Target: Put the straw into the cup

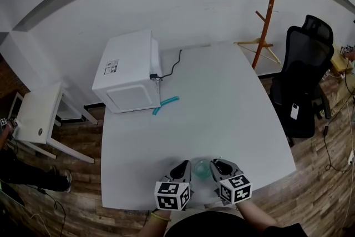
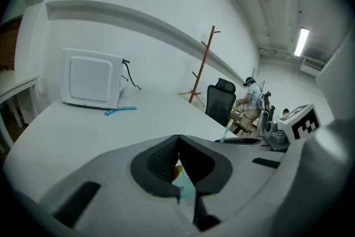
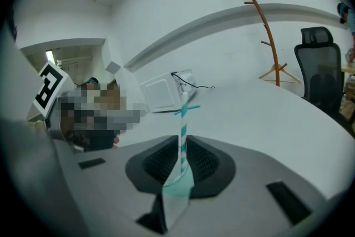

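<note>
Fingers [image 3: 162, 162] of the right gripper [image 3: 182, 148] are pinched on the straw [image 3: 182, 129]. It is held upright at the cup [image 1: 201, 168], presumably so it can go straight down. The left gripper [image 2: 178, 144] has its jaws closed on the cup's thin wall, likely to steady it.

Straw: slim tube, teal and white stripes, paper-looking.
Cup: translucent teal, smooth, probably light plastic.

Whether the straw's lower end is already inside the cup cannot be told.

The table [image 1: 222, 108] is smooth, matt white. The straw [image 3: 182, 136] looks like striped paper, the cup [image 1: 201, 169] like translucent teal plastic. At three o'clock the chair [image 1: 308, 64] is black mesh, over a wood-plank floor [image 1: 321, 186].
</note>
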